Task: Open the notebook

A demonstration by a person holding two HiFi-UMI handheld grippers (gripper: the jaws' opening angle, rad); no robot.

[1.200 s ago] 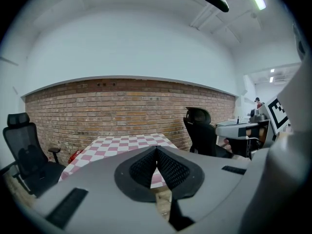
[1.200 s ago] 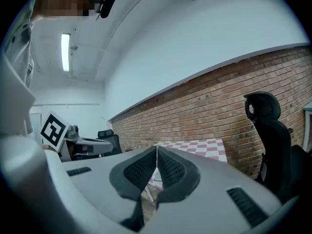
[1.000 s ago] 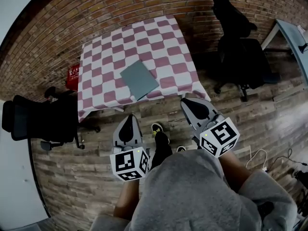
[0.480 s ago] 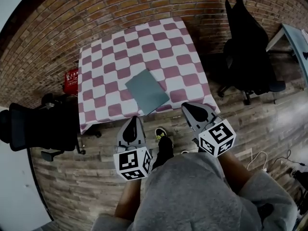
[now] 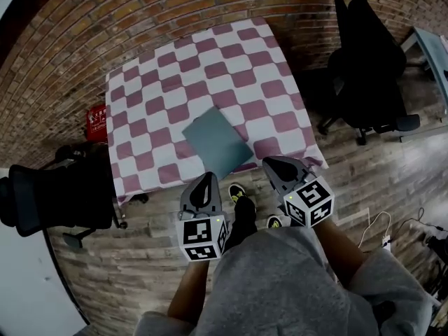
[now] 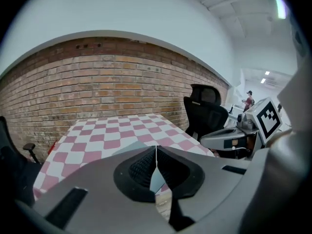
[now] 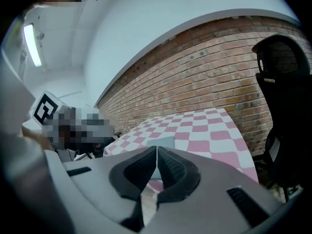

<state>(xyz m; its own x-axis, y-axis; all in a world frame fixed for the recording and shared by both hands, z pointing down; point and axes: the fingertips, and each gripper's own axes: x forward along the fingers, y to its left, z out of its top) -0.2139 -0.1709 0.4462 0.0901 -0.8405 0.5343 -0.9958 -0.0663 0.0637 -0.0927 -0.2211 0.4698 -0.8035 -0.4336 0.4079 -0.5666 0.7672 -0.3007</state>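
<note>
A closed grey-green notebook (image 5: 217, 142) lies askew near the front edge of a table with a pink-and-white checked cloth (image 5: 175, 82). My left gripper (image 5: 208, 179) hovers over the floor just short of the table's front edge, its jaws shut on nothing. To the right, my right gripper (image 5: 275, 163) is level with the table's front right corner, also shut and empty. In the left gripper view the notebook (image 6: 127, 148) shows just past the closed jaws (image 6: 156, 148). The right gripper view has the notebook (image 7: 163, 142) beyond its closed jaws (image 7: 156, 149).
A black office chair (image 5: 49, 194) stands left of the table, another black chair (image 5: 367, 61) at the right. A red box (image 5: 96, 114) sits on the floor by the brick wall. The person's shoes (image 5: 238, 191) are on the wooden floor near the table edge.
Both grippers have moved forward towards the table; the table and notebook now sit closer and larger in the head view. Both jaws stay shut.
</note>
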